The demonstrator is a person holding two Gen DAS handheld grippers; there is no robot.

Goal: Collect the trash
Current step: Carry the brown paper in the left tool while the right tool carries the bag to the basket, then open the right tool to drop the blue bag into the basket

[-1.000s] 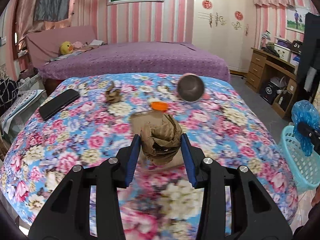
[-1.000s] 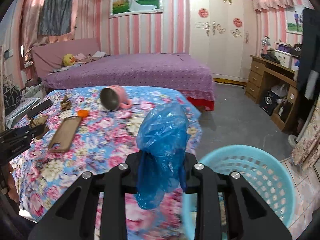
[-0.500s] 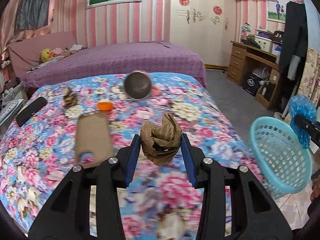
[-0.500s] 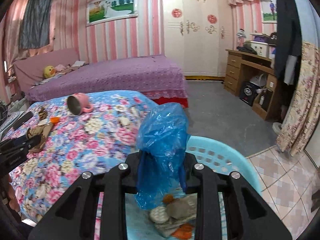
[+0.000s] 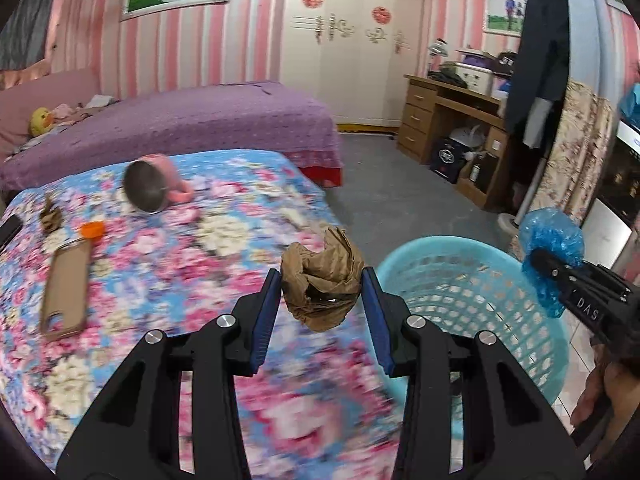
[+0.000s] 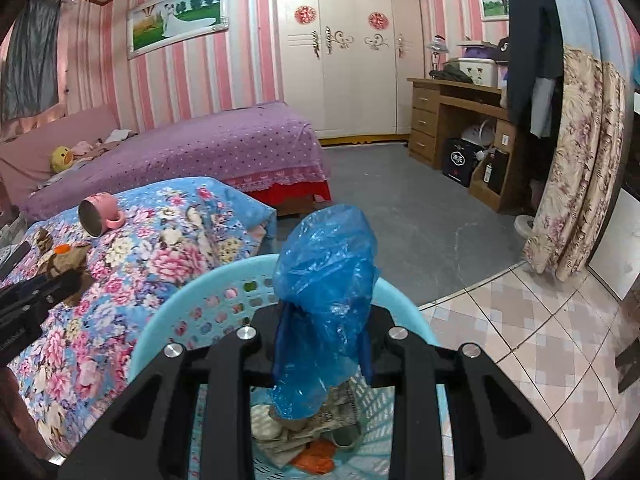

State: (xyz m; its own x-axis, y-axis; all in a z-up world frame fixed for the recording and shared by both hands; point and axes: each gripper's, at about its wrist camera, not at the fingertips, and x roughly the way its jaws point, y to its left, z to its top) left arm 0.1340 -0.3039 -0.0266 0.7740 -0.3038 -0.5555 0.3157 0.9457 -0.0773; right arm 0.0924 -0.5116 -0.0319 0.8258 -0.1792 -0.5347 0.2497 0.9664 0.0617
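Beside the floral bed (image 5: 168, 264), left gripper (image 5: 322, 286) pinches crumpled brown paper (image 5: 320, 280); right gripper (image 6: 324, 336) clamps blue bag (image 6: 326, 280) above basket (image 6: 168, 320).

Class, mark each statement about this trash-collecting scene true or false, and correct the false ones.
1. The left gripper holds crumpled brown paper. True.
2. The right gripper holds an orange cap. False: it holds a blue plastic bag.
3. The basket is empty. False: trash already lies at its bottom.
4. A pink mug lies on its side on the floral bed. True.
5. The blue bag is over the basket. True.
6. The phone case is in the basket. False: it lies on the bed.
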